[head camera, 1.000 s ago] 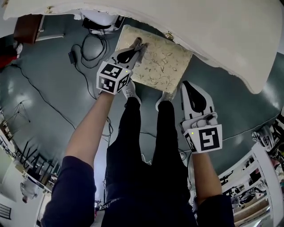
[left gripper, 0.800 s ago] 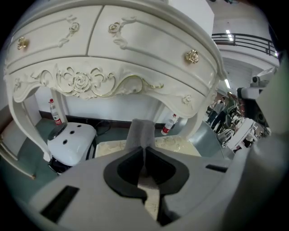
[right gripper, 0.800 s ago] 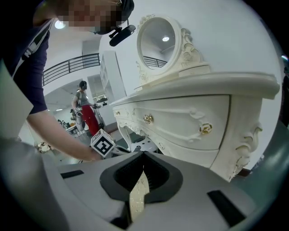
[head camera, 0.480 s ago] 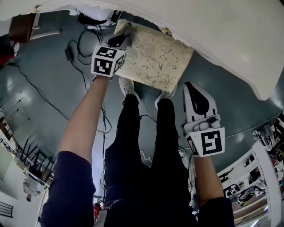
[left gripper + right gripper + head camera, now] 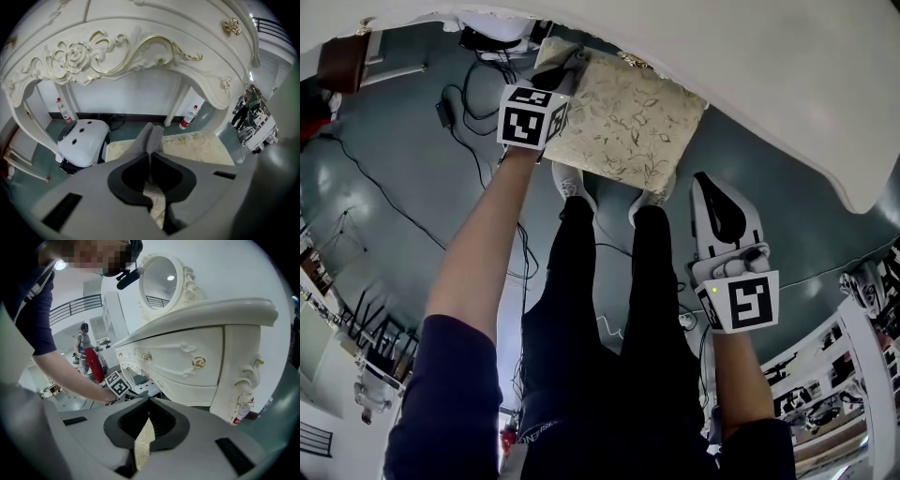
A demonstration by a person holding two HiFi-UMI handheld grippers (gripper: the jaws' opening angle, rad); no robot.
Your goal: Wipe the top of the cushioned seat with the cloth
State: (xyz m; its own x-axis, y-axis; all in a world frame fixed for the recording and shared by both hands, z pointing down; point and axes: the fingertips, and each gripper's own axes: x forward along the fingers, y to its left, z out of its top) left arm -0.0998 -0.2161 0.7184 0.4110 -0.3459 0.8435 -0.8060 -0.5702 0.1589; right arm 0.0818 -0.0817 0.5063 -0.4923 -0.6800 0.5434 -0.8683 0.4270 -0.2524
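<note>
Left gripper point(image 5: 563, 74): jaws closed on the grey cloth point(image 5: 148, 136). In the left gripper view a fold of it stands out past the tips. In the head view we place this gripper over the far left corner of the cushioned seat point(image 5: 628, 127). We cannot confirm that the cloth touches the fabric.

The seat is cream with a leaf pattern. It sits on the grey-green floor point(image 5: 403, 206), partly under the edge of the white carved dressing table point(image 5: 140, 51), with the person's shoes point(image 5: 572, 187) at its near edge.

Right gripper point(image 5: 701, 184): jaws together, with nothing between the tips. It hangs over the floor beside the person's right leg, just off the seat's near right corner.

Beyond the seat in the left gripper view are a white domed appliance point(image 5: 82, 140) and a bottle point(image 5: 189, 117) by a table leg.
</note>
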